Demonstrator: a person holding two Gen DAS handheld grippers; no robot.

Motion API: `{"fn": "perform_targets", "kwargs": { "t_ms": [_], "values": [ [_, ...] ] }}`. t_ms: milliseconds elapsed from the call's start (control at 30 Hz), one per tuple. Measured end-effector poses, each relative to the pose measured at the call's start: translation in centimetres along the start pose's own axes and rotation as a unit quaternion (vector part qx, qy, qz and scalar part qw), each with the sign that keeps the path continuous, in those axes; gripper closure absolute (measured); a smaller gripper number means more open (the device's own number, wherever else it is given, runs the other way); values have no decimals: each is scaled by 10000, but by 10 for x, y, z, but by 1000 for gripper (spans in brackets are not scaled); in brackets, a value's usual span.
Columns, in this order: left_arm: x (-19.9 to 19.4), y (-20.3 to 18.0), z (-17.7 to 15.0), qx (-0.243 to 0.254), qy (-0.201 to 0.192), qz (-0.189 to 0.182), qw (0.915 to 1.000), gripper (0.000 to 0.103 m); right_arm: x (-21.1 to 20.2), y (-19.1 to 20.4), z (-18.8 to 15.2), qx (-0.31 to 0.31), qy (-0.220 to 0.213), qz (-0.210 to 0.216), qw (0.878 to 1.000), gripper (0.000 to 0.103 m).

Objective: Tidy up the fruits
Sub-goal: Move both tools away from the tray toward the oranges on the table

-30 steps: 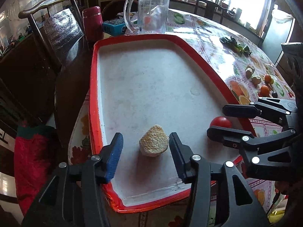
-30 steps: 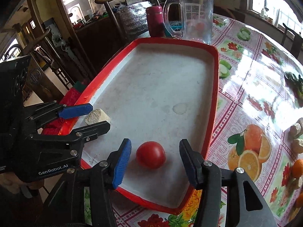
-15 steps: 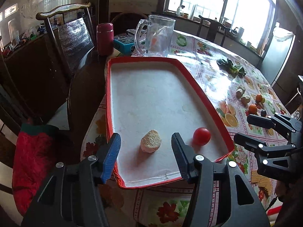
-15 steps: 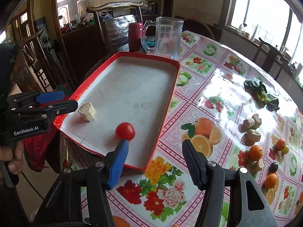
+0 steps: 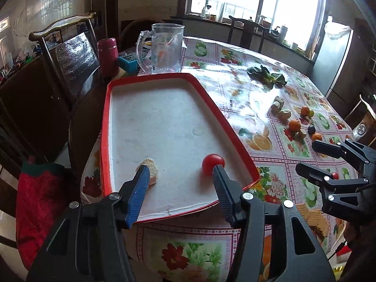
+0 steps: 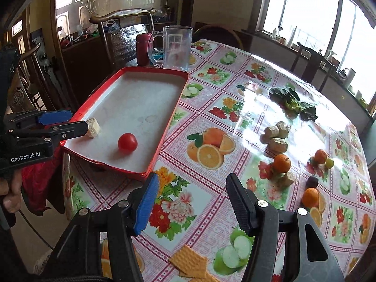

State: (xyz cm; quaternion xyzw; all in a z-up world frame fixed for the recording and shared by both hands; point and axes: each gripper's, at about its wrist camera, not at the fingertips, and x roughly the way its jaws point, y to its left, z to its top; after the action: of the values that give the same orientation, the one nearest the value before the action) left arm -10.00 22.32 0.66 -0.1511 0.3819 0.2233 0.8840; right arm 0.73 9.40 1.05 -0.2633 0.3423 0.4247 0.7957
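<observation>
Jaws apart and empty on both your grippers, the tray holds one tomato while oranges wait on the surface.

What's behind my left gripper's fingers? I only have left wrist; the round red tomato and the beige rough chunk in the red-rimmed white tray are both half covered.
Observer: Right wrist shows the round red tomato whole, sitting free on the floor of the red-rimmed white tray.
Operator: And the chunk?
Observer: The beige rough chunk is blocky with flat faces and sits apart from the tomato. The left gripper overlaps it in the picture, so I can't tell if they touch.
Operator: Right gripper carrying anything?
Observer: No. The right gripper is open, with only the floral tablecloth showing between its fingers.
</observation>
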Motion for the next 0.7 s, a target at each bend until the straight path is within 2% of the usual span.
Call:
{"fn": "perform_targets", "kwargs": {
  "t_ms": [333, 700],
  "values": [
    [0, -28, 0, 234, 24, -155, 9996, 49, -14, -22, -14, 195, -18, -224, 9996, 42],
    [-1, -45, 1, 392, 47, -170, 9991, 49, -23, -32, -23, 296, -87, -254, 9992, 42]
  ]
}}
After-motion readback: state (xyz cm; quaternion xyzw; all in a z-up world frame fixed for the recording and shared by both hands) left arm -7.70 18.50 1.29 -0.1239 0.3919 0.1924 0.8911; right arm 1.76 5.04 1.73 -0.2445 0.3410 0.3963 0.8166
